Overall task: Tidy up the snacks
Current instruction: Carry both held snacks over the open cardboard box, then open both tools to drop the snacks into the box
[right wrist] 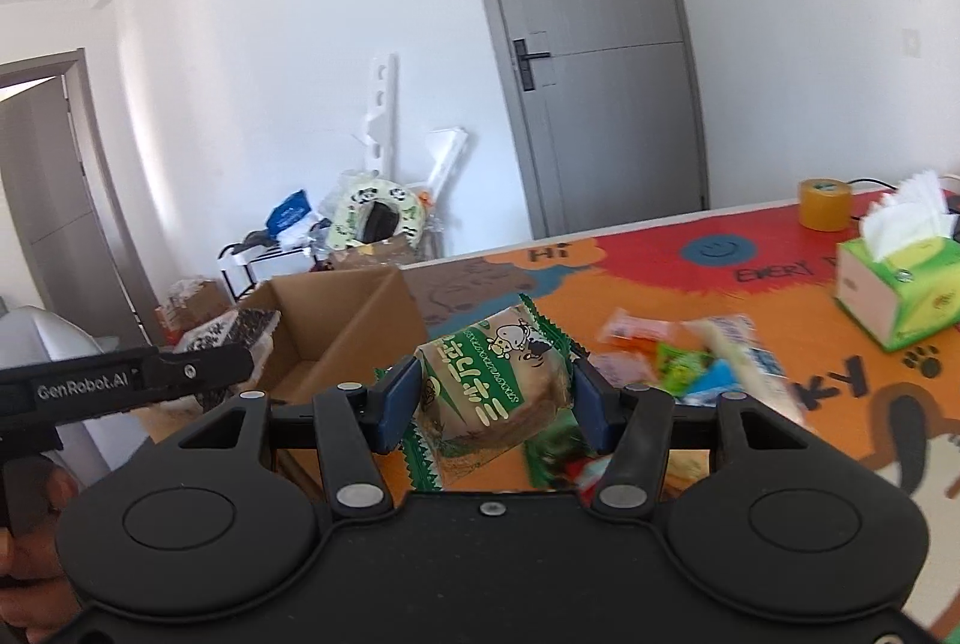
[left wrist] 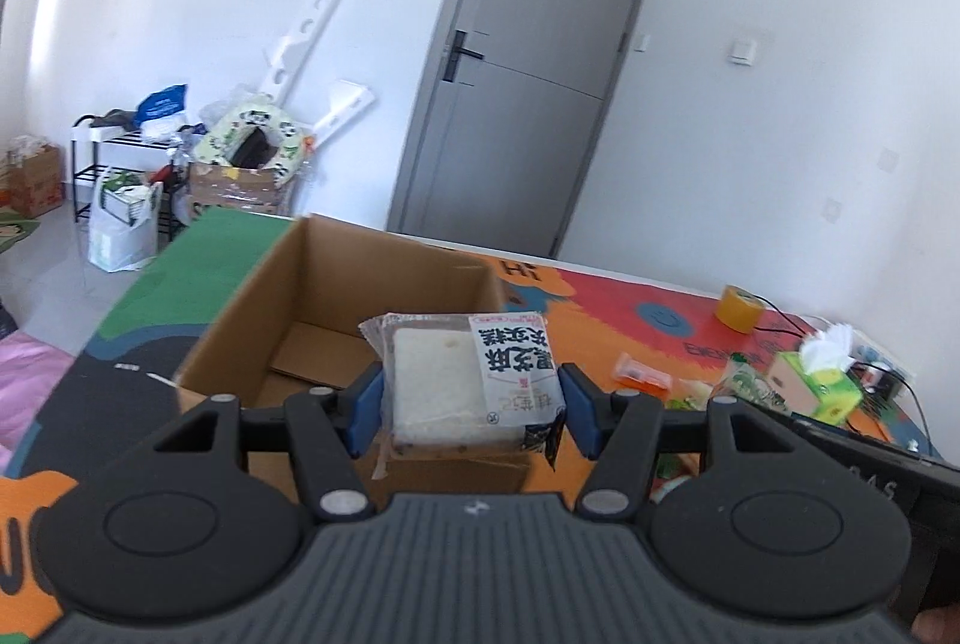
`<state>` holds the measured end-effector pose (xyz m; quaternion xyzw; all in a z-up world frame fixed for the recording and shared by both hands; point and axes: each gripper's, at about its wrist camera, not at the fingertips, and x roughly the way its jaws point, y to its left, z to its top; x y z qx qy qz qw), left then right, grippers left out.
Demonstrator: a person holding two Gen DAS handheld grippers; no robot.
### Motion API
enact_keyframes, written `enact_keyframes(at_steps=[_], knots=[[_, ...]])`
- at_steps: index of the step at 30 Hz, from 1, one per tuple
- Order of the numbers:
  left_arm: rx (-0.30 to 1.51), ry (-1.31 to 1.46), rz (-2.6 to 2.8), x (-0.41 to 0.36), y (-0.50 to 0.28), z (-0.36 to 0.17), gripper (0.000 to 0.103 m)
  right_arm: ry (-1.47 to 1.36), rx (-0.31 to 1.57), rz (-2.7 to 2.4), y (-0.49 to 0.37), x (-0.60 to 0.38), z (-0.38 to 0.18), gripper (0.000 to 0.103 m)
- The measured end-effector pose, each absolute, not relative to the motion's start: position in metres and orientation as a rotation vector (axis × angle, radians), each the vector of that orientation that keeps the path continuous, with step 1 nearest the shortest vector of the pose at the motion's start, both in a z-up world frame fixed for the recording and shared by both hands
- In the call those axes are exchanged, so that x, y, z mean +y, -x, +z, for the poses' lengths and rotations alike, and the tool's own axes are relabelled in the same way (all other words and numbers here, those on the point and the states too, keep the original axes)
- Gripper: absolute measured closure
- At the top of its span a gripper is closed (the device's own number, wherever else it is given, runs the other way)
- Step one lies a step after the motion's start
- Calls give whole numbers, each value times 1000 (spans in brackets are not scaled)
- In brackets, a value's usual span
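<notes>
My left gripper is shut on a clear-wrapped white rice cake packet with a black-and-white label, held over the near edge of the open cardboard box. My right gripper is shut on a green-wrapped bread snack, held above the table to the right of the same box. The left gripper with its packet shows at the left of the right wrist view. A pile of loose snack packets lies on the colourful table mat.
A green tissue box and a yellow tape roll stand at the table's far right. An orange packet lies on the mat. Beyond the table are a grey door, a shoe rack and cluttered boxes.
</notes>
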<state>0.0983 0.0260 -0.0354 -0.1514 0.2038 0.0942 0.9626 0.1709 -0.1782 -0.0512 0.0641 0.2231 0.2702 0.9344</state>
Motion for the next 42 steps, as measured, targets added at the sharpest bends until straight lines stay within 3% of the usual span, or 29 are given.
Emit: enact_keyframes(at_steps=[17,35,42], knots=[[422,337,295,91,-107,-37,43,-112,454,665,-179,-105,-38,49],[411,349,335,108,-97,-29,37,-127,467,734,-188,-69,-41,49],[417,348,370,112,-87,-26,26,-157,460,728,-184,-75,-36,37]])
